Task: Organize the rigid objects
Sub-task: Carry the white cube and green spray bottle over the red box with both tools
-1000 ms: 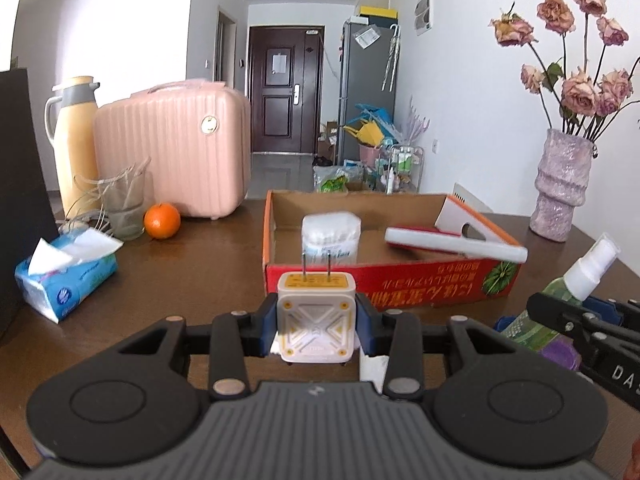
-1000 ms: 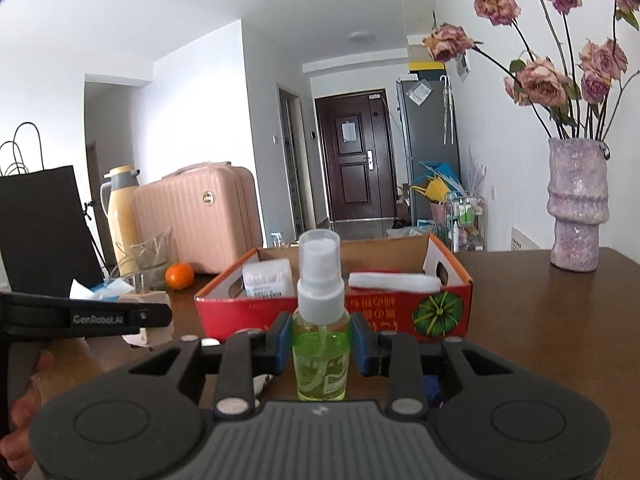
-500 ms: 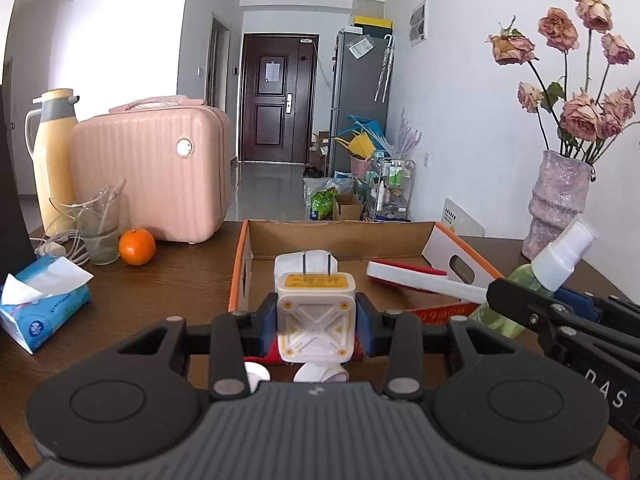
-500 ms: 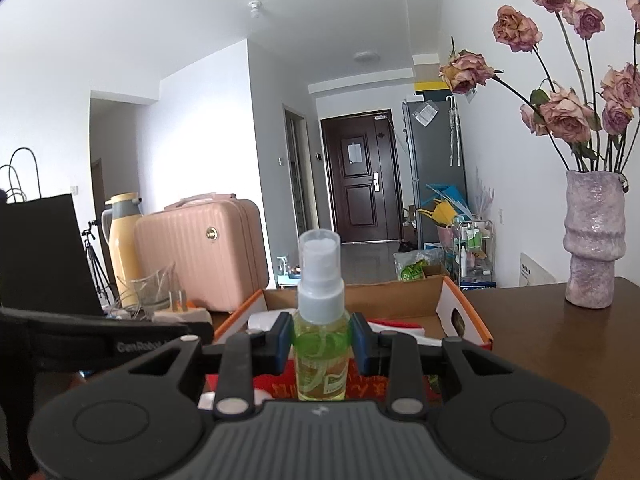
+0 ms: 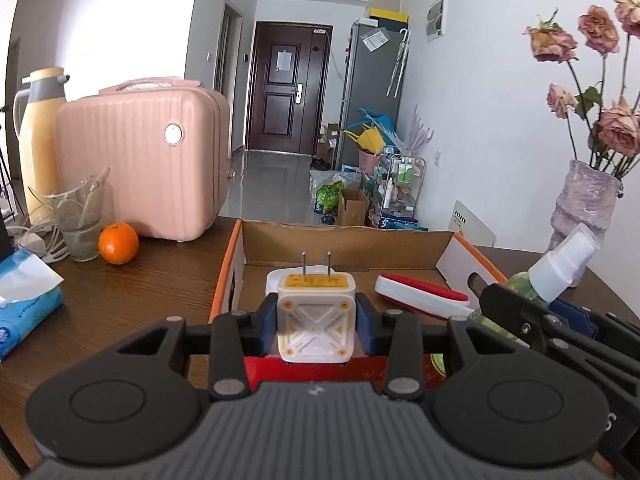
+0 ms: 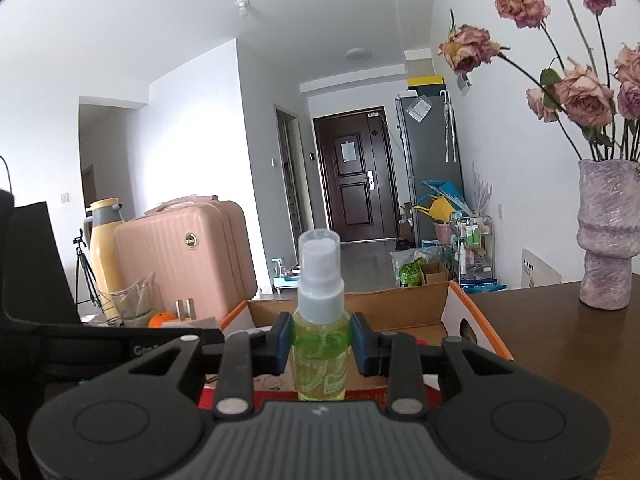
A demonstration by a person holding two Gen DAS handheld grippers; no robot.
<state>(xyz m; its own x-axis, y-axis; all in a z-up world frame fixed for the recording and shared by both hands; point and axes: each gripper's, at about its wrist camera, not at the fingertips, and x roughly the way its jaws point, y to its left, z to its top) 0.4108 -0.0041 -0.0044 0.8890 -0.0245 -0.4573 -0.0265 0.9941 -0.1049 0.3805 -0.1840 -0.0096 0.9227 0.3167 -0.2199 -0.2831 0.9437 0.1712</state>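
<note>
Charger white, orange-trimmed (prongs up); spray bottle green, white-capped.

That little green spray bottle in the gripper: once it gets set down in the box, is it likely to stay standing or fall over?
The spray bottle looks tall and narrow with a small base, so it probably tips at a nudge. Its round body would likely roll once on its side. It seems stiff and light: the right gripper pinches it upright without visibly denting it. The cardboard box walls should stop any rolling.

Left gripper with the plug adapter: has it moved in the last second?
Yes. The left gripper, holding the plug adapter, advanced toward the cardboard box, whose near wall now sits beneath it.
</note>
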